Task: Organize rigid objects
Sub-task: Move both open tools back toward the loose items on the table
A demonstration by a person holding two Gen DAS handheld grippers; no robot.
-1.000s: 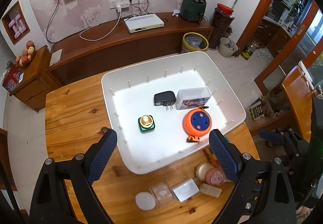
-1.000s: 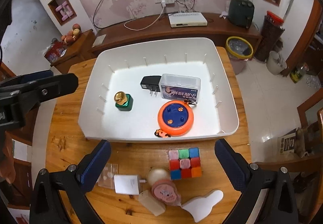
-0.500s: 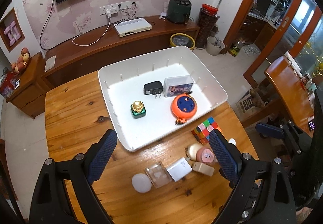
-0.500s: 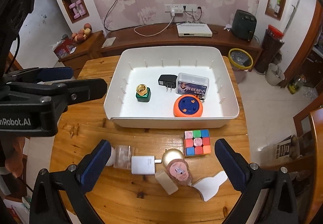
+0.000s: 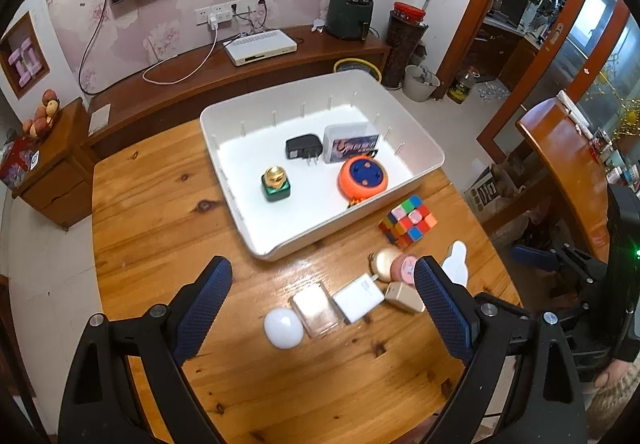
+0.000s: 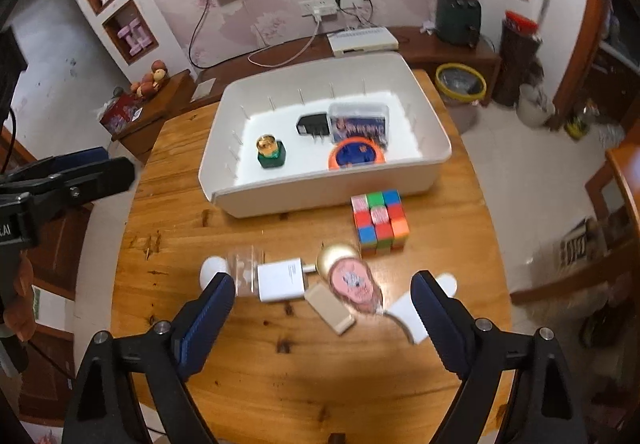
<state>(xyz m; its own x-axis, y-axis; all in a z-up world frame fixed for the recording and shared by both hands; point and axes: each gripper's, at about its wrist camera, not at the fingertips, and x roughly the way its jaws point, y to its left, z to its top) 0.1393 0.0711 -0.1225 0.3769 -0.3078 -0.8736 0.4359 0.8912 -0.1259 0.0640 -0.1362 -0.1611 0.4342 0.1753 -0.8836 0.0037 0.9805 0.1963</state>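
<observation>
Right claw (image 6: pixel 320 308) is seen wide open and empty, jaws having just been closing slightly with nothing gripped between them; left claw (image 5: pixel 320 304) is likewise held open and empty. The loose items are lined up on the counter (image 6: pixel 280 384) in front of the white bin (image 6: pixel 320 188): white round puck (image 5: pixel 283 328), clear plastic case (image 5: pixel 316 309), white charger (image 6: pixel 282 280), gold flat piece (image 6: pixel 330 308), pink-faced round item (image 6: pixel 354 284) against a gold round compact (image 6: pixel 338 256), white cut-out card (image 5: pixel 456 264), and puzzle cube (image 6: pixel 380 222) just beside the bin's near wall. Already in the bin: green bottle with gold cap (image 6: pixel 271 153), black plug adapter (image 6: pixel 314 124), clear printed box (image 6: pixel 360 122), orange reel (image 6: pixel 356 156).

Step is judged to be picking the next item from the row. The pile around the pink item is touching on several sides, so an isolated piece is best taken first; the cube is suggested, being blocky and apart from the rest. Jaws should be squared to two flat faces and lowered until the pads span mid-height; closing should be slow to avoid nudging it into the bin wall. Flat pieces are expected to be harder; edge grips are likely needed. The left claw should be kept clear of the right one's path. The right view is blurred, so fine alignment cannot be confirmed.
</observation>
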